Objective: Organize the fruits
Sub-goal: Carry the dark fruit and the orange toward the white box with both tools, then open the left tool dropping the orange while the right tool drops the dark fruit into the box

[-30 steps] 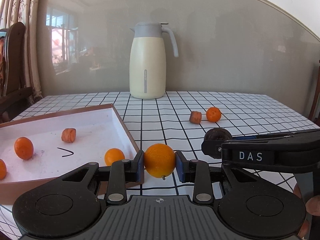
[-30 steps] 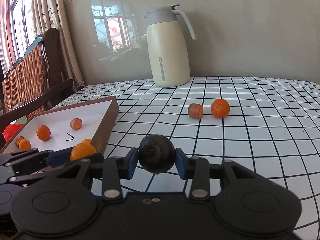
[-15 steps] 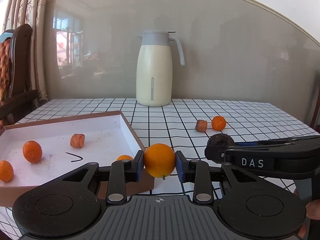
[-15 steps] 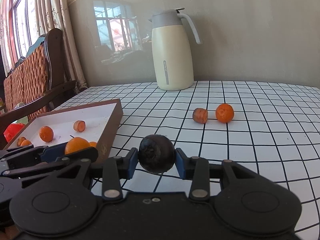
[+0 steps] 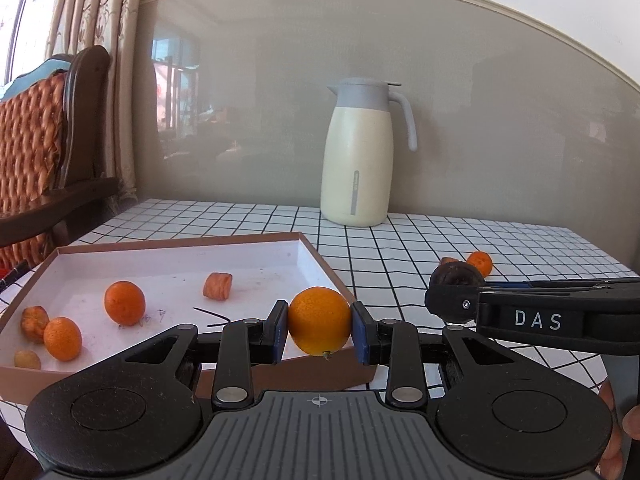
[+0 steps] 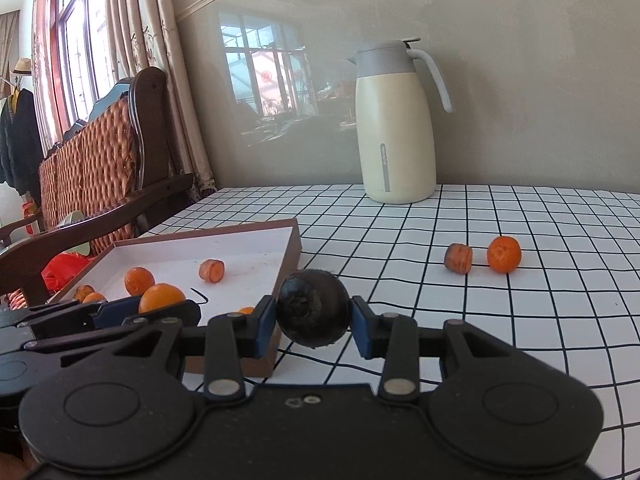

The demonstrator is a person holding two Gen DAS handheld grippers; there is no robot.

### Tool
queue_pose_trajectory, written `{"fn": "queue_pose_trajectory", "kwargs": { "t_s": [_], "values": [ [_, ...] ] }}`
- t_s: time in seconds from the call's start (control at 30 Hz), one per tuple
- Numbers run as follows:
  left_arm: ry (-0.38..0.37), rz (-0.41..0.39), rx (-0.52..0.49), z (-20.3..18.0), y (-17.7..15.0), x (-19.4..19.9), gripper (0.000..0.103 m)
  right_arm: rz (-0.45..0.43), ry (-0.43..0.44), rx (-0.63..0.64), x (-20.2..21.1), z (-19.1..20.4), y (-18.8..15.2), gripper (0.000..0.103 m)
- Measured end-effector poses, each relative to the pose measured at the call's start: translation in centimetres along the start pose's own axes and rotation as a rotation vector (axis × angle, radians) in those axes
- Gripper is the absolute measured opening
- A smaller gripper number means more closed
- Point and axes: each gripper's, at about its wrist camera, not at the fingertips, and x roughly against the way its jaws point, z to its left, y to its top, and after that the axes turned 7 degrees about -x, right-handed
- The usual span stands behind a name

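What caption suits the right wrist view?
Right gripper clamps a dark round fruit beside the tray; left gripper holds an orange.

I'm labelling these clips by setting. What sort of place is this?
Likely a home dining or living room: a table with a checked cloth, a cream thermos jug, a wooden chair with woven cushions and curtains by a window.

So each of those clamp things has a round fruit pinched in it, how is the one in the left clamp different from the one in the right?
The orange in the left gripper is bright and smooth-skinned; the dark fruit in the right gripper is nearly black, dull and rough. The orange shows a small stem nub at its underside; the dark fruit shows a puckered dimple facing the camera. Both are roundish, similar in size, and pinched between blue pads near the open box.
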Motion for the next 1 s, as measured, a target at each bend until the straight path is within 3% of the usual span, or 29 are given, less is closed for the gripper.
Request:
{"fn": "queue_pose_trajectory", "kwargs": {
  "t_s": [0.43, 1.0],
  "values": [
    [0.120, -0.017, 0.063, 5.1, -0.6, 1.5, 0.033, -0.030, 0.079, 0.030, -1.4, 3.8, 0.3, 0.032],
    [0.269, -0.027, 0.097, 11.6, -0.5, 1.7, 0.033, -0.068, 0.112, 0.060, -4.1, 7.5, 0.3, 0.032]
  ]
}}
